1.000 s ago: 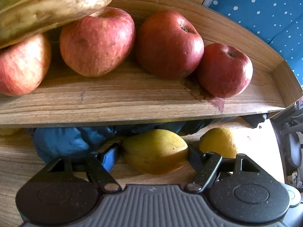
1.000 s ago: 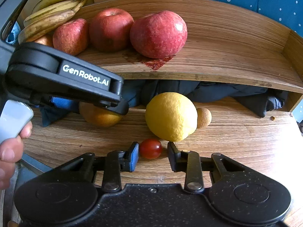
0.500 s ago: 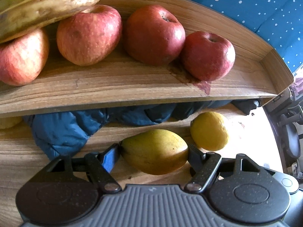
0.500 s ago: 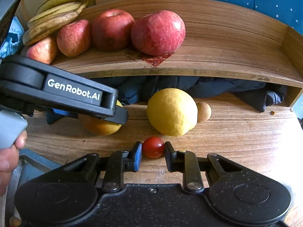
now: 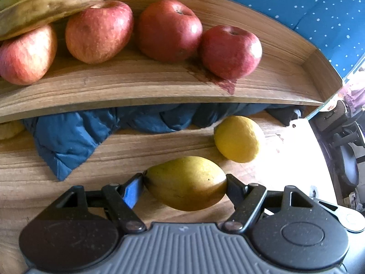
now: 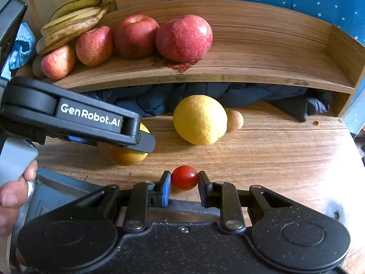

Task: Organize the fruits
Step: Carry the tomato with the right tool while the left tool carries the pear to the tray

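Clamping a yellow-green mango (image 5: pixel 186 182) across its width, the left tool (image 5: pixel 185 183) holds it low over the wooden worktop (image 5: pixel 68 194), while the right tool (image 6: pixel 184 179) has its pads pinched on a small red tomato (image 6: pixel 184 177) near the front edge, probably so both can go up to the shelf (image 6: pixel 262 68). That shelf already carries four red apples (image 5: pixel 168 29) in a row with bananas (image 6: pixel 68 22) at its left end, and its right half is bare. The mango is smooth and plump with a pointed end; the tomato is glossy and round, and a lemon (image 6: pixel 199 119) waits behind it.
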A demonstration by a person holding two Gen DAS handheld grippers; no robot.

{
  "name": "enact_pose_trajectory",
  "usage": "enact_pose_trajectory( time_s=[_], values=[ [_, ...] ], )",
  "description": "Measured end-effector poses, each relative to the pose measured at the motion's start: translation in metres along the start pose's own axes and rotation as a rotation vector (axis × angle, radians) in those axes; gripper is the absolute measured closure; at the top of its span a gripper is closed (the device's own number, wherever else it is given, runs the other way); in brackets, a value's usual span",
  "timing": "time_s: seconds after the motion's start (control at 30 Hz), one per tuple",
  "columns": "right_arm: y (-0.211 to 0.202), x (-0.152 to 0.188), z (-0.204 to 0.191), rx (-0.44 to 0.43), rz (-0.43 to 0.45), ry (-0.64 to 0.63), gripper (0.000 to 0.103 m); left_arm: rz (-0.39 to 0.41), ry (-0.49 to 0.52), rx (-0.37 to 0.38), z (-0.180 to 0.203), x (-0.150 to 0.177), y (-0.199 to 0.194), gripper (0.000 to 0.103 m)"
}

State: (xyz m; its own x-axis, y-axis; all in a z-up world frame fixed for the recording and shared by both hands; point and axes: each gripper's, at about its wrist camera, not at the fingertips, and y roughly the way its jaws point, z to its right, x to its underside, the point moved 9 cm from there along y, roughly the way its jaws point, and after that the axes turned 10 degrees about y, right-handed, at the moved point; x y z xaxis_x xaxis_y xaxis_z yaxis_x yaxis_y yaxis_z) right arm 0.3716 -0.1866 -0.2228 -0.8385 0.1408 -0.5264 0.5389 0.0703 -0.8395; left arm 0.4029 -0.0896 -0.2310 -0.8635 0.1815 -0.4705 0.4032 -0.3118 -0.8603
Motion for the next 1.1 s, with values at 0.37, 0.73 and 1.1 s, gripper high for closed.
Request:
enact_pose_trajectory(
  time_s=[0.37, 0.73, 1.1],
  values=[
    [-0.020, 0.004, 0.004, -0.013, 0.028, -0.003, 0.076, 0.020, -0.014, -0.001, 0.017, 0.010, -0.013, 0.024],
    [-0.054, 0.034, 0.011, -0.033, 0.012, -0.029, 0.076, 0.012, -0.036, -0.007, 0.032, 0.037, -0.026, 0.024],
    [-0.072, 0.063, 0.021, -0.055, -0.014, -0.041, 0.076, -0.024, -0.040, -0.018, 0.049, 0.071, -0.033, 0.024]
  ],
)
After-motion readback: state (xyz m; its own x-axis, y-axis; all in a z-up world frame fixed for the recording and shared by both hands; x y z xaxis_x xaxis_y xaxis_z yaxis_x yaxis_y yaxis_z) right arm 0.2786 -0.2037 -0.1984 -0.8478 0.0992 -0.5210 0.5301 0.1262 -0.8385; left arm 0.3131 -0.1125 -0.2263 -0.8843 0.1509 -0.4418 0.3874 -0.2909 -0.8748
